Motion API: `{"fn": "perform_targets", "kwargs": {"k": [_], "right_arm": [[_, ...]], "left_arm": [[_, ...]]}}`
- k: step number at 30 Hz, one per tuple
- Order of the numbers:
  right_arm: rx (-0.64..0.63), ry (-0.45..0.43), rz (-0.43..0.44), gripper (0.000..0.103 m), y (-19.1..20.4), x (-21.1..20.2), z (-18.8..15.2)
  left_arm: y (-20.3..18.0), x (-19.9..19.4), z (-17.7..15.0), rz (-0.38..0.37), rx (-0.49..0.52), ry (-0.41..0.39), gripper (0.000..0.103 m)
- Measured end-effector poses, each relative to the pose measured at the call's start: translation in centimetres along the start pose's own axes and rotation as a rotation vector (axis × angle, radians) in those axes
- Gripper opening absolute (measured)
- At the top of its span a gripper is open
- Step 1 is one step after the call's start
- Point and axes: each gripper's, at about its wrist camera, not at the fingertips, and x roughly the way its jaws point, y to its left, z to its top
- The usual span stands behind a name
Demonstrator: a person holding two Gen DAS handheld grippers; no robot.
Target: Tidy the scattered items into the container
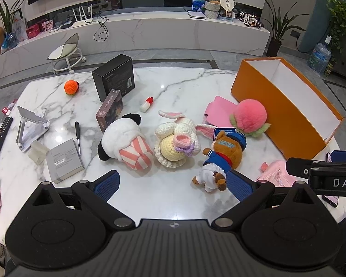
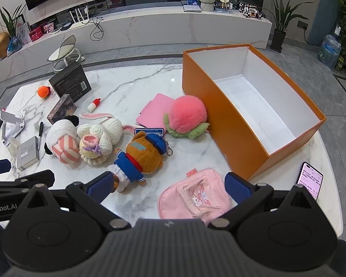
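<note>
An orange box [image 2: 221, 113] with a white, empty inside stands open at the table's right; it also shows in the left wrist view as the orange box [image 1: 276, 108]. Against it leans a pink peach plush [image 2: 187, 117]. A brown bear in blue [image 2: 140, 157], a crocheted rabbit [image 2: 101, 138] and a panda plush [image 2: 62, 138] lie in a row. A pink pouch [image 2: 196, 196] lies between the fingers of my open right gripper [image 2: 170, 187]. My left gripper [image 1: 173, 184] is open above the table's front, its right fingertip [image 1: 238, 185] beside the bear [image 1: 226, 152].
A pink case [image 2: 154, 110], small bottle [image 2: 93, 105], orange crochet ball [image 2: 43, 91], black box [image 2: 70, 83], card box [image 2: 62, 108], grey box [image 2: 27, 153], screwdriver [image 2: 40, 135] and phone stand [image 2: 10, 124] lie on the marble table [image 2: 131, 87]. A lit phone [image 2: 311, 180] rests at the right edge.
</note>
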Motion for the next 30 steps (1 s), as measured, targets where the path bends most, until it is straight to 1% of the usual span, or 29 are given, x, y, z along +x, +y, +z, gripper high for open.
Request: {"fn": "perform_targets", "kwargs": {"k": [30], "right_arm": [[-0.005, 0.000, 0.002, 0.103, 0.14, -0.03, 0.02]], "left_arm": [[-0.11, -0.18, -0.11, -0.004, -0.006, 0.001, 0.103]]}}
